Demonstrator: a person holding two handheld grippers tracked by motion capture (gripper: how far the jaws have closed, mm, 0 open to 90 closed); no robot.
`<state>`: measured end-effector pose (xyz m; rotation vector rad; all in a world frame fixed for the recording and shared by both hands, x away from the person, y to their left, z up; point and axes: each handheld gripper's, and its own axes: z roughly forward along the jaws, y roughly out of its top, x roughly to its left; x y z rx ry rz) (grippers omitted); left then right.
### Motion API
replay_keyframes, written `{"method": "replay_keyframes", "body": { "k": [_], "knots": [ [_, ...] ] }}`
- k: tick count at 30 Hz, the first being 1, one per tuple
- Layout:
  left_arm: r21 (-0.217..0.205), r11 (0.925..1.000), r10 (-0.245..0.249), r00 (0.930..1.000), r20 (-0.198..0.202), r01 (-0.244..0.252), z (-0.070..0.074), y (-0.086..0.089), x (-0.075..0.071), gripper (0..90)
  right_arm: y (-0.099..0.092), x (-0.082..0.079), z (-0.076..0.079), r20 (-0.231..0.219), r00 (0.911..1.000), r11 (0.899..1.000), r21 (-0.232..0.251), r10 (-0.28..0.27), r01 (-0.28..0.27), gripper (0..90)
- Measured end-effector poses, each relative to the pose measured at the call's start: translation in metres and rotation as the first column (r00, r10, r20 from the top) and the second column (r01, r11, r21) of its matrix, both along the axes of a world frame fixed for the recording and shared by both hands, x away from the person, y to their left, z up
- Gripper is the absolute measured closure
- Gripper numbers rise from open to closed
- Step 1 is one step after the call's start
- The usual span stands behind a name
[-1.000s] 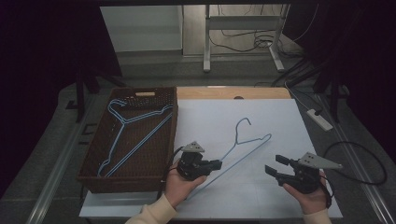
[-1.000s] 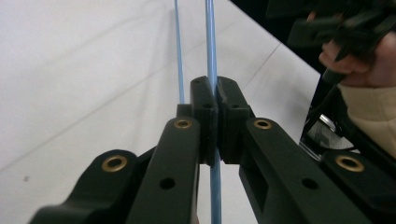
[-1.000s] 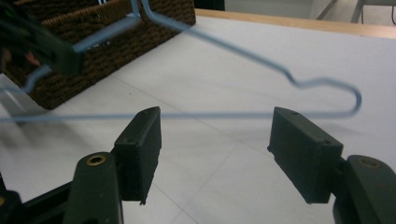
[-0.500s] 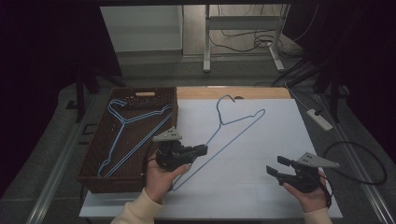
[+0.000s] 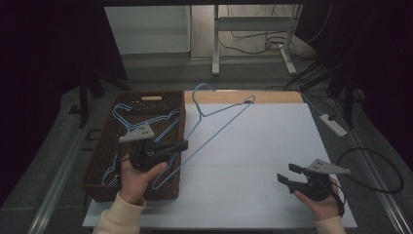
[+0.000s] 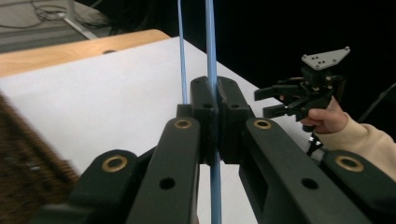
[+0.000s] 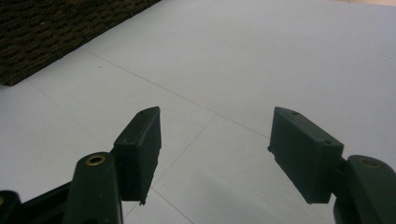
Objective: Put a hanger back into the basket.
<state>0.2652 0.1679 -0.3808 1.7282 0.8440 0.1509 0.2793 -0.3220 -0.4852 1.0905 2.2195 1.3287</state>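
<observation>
a white power strip (image 5: pixel 333 124) lay off the counter's (image 5: pixel 272 146) right edge; cables (image 5: pixel 253 41) trailed on the floor beyond its far edge.

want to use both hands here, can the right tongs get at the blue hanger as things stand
Probably yes. The right tongs are open and empty over bare white table, with nothing between them and the blue hanger, which the left tongs hold clamped above the basket edge. It would need a long reach across.

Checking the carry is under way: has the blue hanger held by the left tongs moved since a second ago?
Yes. The blue hanger, clamped in the left tongs, has shifted left toward the wicker basket; its lower end now overlaps the basket's rim.
</observation>
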Motion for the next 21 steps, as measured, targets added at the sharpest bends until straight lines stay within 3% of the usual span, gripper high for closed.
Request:
{"method": "replay_keyframes", "body": {
  "k": [11,21],
  "knots": [
    [0.028,0.9941,0.104,0.9940,0.034,-0.105,0.002,0.046,0.001,87.2,0.001,0.001,-0.001,-0.009,0.9999,1.000,-0.016,-0.007,0.007,35.0],
    [0.016,0.9803,0.196,0.9793,0.051,-0.197,0.000,0.088,0.002,87.2,0.002,0.001,-0.002,-0.011,0.9999,1.000,-0.025,-0.007,0.007,35.0]
  ]
}}
